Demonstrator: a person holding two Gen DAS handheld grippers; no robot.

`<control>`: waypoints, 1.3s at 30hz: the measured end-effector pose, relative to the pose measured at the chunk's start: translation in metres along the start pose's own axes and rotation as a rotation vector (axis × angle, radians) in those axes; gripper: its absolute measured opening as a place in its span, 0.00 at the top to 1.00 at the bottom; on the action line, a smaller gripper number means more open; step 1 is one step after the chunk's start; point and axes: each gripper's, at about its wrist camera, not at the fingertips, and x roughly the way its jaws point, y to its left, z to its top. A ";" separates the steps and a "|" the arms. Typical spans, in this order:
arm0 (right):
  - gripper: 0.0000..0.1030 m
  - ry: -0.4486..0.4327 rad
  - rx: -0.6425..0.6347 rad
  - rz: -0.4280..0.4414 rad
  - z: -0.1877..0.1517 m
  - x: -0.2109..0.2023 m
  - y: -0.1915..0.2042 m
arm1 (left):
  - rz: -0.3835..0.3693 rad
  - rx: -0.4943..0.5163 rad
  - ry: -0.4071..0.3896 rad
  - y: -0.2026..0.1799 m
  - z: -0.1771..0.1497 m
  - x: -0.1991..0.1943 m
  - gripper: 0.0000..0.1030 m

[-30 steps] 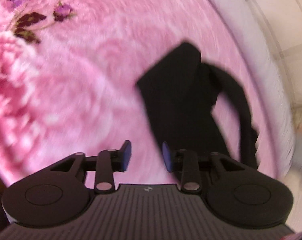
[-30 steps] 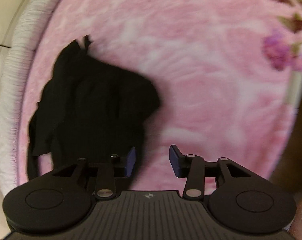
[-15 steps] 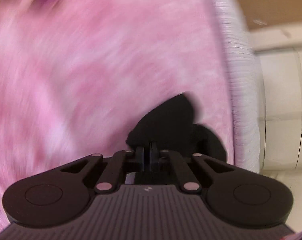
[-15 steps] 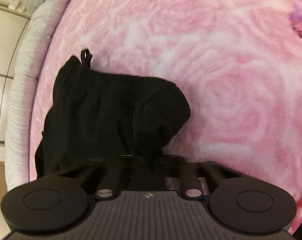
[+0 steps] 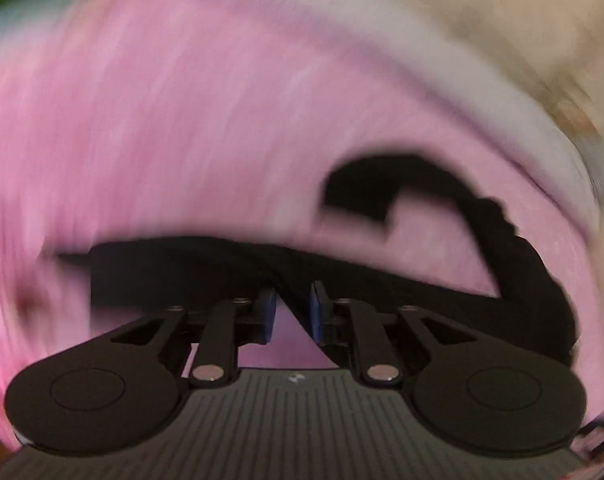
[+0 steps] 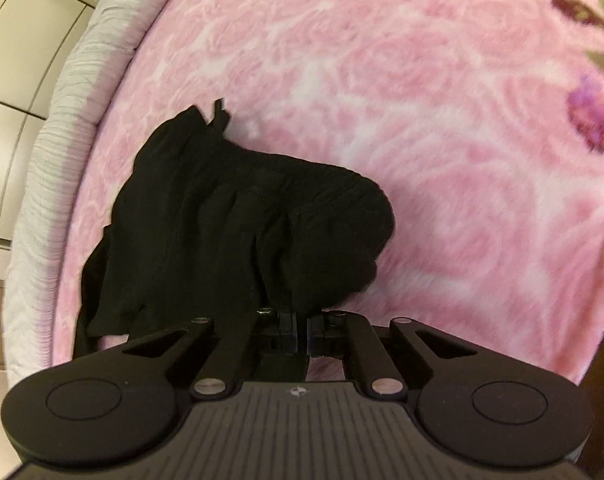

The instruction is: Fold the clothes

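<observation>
Near the bed's [image 6: 54,184] grey-trimmed edge, a black garment [image 6: 238,232] is lying bunched on the pink rose-patterned blanket [image 6: 442,140] that is covering the bed. In the right wrist view the right gripper [image 6: 298,328] is pointing steeply down at the near side of the garment, its jaws drawn together and clamping a pinch of the black cloth, which is gathering into folds just in front of the blue pads.

In the left wrist view, badly blurred, the left gripper [image 5: 292,314] is sitting over another stretch of the same garment [image 5: 422,292]. Its jaws have just been opening slightly and are standing a little apart. A taut band of black cloth is running through the gap between the blue pads [image 5: 316,312], touching the right pad, but whether they are pressing on it is impossible to tell. A strap-like part of the garment is curling toward the bed's grey edge [image 5: 482,92].
</observation>
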 end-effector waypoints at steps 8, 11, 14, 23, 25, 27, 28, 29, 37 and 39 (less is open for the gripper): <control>0.73 0.044 -0.003 -0.037 0.001 0.012 -0.009 | -0.120 -0.664 -0.173 0.102 -0.049 -0.009 0.64; 0.63 0.055 0.039 -0.039 -0.006 0.016 -0.015 | -0.153 -0.746 -0.289 0.111 -0.031 -0.003 0.60; 0.63 0.059 0.057 -0.038 -0.008 0.019 -0.016 | -0.133 -0.767 -0.336 0.115 -0.007 0.011 0.60; 0.95 0.024 0.018 0.066 -0.003 0.015 0.000 | -0.393 -0.476 -0.402 0.077 0.057 -0.014 0.97; 0.95 0.002 -0.002 0.128 0.000 0.004 0.007 | -0.450 -0.362 -0.459 0.064 0.070 -0.043 0.97; 0.95 -0.009 -0.002 0.160 0.002 -0.009 0.008 | -0.419 -0.285 -0.488 0.066 0.071 -0.063 0.97; 0.95 -0.009 0.001 0.161 0.003 -0.013 0.006 | -0.380 -0.280 -0.482 0.072 0.067 -0.066 0.97; 0.96 -0.001 0.006 0.158 0.003 -0.017 0.002 | -0.325 -0.281 -0.464 0.082 0.061 -0.065 0.96; 0.58 0.078 0.019 -0.022 -0.009 0.005 -0.034 | 0.032 -0.596 -0.289 0.174 -0.018 -0.007 0.79; 0.56 0.072 0.019 -0.039 -0.013 0.008 -0.041 | -0.003 -0.617 -0.321 0.172 -0.024 -0.005 0.65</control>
